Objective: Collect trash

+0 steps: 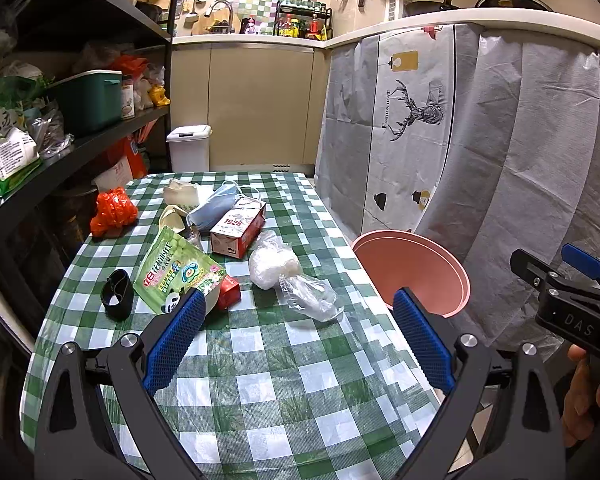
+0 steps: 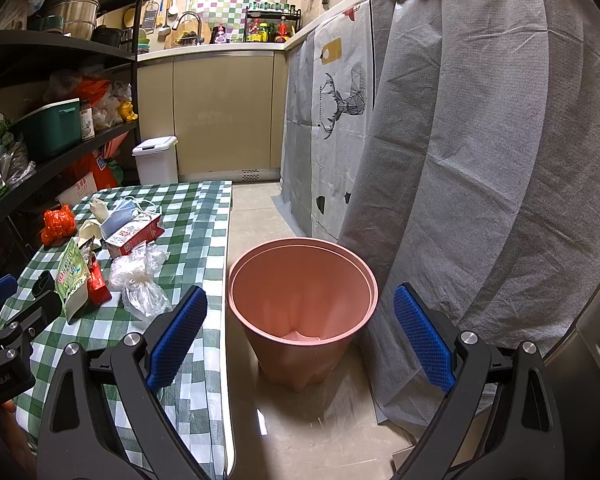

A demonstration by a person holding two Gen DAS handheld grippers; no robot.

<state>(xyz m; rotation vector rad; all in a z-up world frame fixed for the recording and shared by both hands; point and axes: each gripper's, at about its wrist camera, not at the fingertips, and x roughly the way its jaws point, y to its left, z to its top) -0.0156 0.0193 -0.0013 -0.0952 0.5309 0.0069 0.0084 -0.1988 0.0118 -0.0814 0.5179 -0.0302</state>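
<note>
A table covered with a green-and-white checked cloth (image 1: 284,380) is seen below the left gripper (image 1: 300,332), whose 2 blue-padded fingers are spread wide with nothing between them. The trash is gathered on the far half of the table: a green printed pouch (image 1: 176,272), a small red packet (image 1: 230,295) just beside it, a black ring-shaped band (image 1: 117,294), a red-and-white carton marked 1928 (image 1: 238,230), a blue face mask (image 1: 214,208) lying against the carton, 2 crumpled clear plastic bags (image 1: 296,276), and an orange crumpled bag (image 1: 114,210) near the left edge. A pink waste bin (image 2: 304,304) stands on the floor just beside the table's right edge, with a pale scrap visible at its bottom. The right gripper (image 2: 300,332) is held over the bin, fingers likewise spread apart and empty.
</note>
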